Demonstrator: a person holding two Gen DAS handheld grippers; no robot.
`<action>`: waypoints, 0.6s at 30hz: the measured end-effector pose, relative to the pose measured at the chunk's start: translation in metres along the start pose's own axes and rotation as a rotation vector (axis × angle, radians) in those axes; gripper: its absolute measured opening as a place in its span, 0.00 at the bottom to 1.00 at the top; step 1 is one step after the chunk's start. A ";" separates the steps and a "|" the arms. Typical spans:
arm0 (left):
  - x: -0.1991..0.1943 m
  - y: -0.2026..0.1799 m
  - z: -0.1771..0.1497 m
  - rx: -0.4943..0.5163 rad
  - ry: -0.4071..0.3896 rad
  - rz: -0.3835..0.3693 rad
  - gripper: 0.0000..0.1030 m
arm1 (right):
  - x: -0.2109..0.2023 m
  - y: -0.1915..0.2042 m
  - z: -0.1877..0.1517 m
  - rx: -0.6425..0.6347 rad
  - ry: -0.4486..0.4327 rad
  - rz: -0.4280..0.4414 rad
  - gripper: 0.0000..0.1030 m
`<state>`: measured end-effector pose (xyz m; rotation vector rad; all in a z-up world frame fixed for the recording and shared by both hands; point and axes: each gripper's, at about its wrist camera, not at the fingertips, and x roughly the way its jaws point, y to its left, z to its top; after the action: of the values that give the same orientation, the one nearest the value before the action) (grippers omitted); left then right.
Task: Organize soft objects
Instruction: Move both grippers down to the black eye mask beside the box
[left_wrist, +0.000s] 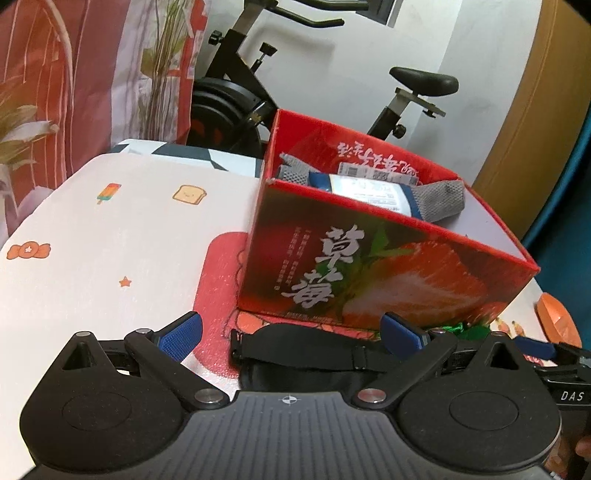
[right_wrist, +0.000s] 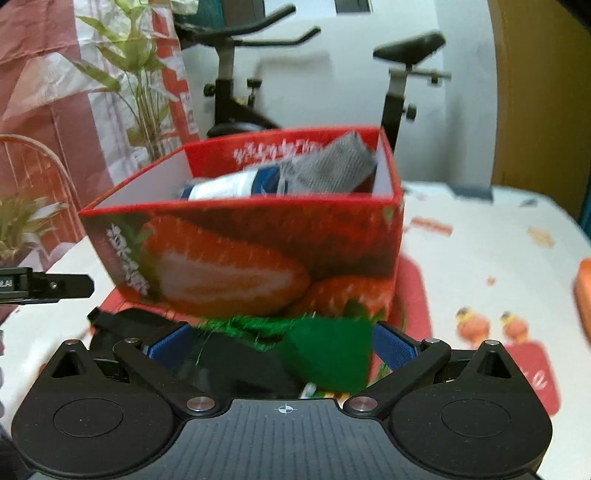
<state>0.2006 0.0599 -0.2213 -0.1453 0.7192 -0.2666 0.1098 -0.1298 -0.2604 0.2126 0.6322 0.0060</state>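
A red strawberry-print box (left_wrist: 369, 273) stands on the table; it also shows in the right wrist view (right_wrist: 258, 254). Inside lies a grey sock pack with a blue-and-white label (left_wrist: 373, 192) (right_wrist: 306, 173). A black eye mask with a strap (left_wrist: 306, 354) lies in front of the box, between the fingers of my open left gripper (left_wrist: 291, 332). My right gripper (right_wrist: 280, 343) is open around a green felt piece with tinsel (right_wrist: 328, 354), beside the black mask (right_wrist: 236, 362). I cannot tell if its pads touch the piece.
The table has a white cartoon-print cloth (left_wrist: 110, 240) and a red mat (left_wrist: 218, 295) under the box. An orange object (left_wrist: 557, 321) lies at the right edge. An exercise bike (left_wrist: 236, 92) and a plant stand behind the table.
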 end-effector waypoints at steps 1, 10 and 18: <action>0.001 -0.001 -0.001 0.003 0.004 0.007 1.00 | 0.002 -0.001 -0.002 0.015 0.019 0.005 0.99; 0.014 0.008 -0.011 -0.024 0.059 0.018 1.00 | 0.014 -0.007 -0.018 0.115 0.176 0.070 0.78; 0.024 0.016 -0.017 -0.059 0.098 0.005 1.00 | 0.017 0.008 -0.025 0.081 0.251 0.150 0.64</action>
<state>0.2097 0.0672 -0.2525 -0.1871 0.8248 -0.2490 0.1092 -0.1160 -0.2884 0.3403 0.8657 0.1542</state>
